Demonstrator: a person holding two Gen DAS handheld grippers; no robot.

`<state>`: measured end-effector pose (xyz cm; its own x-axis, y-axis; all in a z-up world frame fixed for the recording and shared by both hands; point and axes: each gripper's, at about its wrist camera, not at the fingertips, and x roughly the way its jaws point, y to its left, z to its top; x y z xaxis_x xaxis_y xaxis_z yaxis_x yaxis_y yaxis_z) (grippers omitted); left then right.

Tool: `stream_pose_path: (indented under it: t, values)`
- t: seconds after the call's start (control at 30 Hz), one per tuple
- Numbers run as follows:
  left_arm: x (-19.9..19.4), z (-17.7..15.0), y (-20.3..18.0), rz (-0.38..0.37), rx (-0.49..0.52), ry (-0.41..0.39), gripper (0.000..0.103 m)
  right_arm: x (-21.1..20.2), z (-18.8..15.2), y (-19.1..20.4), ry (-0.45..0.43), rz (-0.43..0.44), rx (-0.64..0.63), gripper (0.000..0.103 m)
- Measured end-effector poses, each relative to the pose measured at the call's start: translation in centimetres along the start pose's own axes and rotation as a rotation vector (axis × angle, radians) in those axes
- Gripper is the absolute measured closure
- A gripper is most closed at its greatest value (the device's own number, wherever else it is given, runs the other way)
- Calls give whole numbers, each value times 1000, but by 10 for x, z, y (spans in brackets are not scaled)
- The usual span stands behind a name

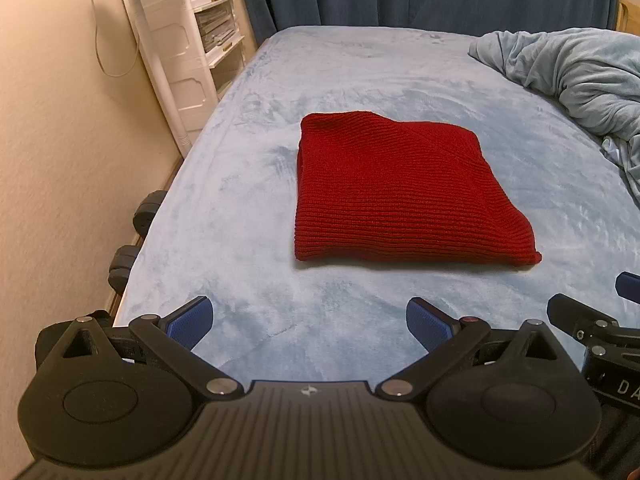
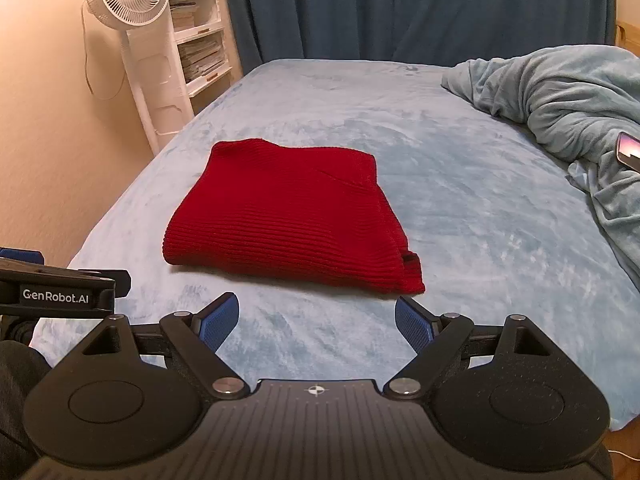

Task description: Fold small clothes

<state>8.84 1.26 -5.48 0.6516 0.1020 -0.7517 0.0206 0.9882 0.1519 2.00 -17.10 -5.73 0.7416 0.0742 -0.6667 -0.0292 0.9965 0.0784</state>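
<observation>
The red knit sweater sat folded mid-bed. Both the left gripper and right gripper hung wide open, empty, near it. I'd just smooth the edges gently.

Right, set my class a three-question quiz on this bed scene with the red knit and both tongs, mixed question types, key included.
1. True or false: the red knit garment lies folded on the bed.
2. Multiple choice: the left tongs and right tongs are A) shut on the garment, B) open and holding nothing, C) shut on the blanket.
3. Fill in: the crumpled blanket lies to the garment's ____.

Key: 1 true; 2 B; 3 right.
</observation>
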Motion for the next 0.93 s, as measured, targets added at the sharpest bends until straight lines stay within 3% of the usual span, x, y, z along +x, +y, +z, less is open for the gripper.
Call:
stream_pose_path:
  t: [0.83,0.93]
  values:
    - [9,-3,4,-14,2,22,0,3,1,3,13,18,-8,17]
    - [10,-3,4,-21,7,27,0,3,1,1,23,22,-6,12]
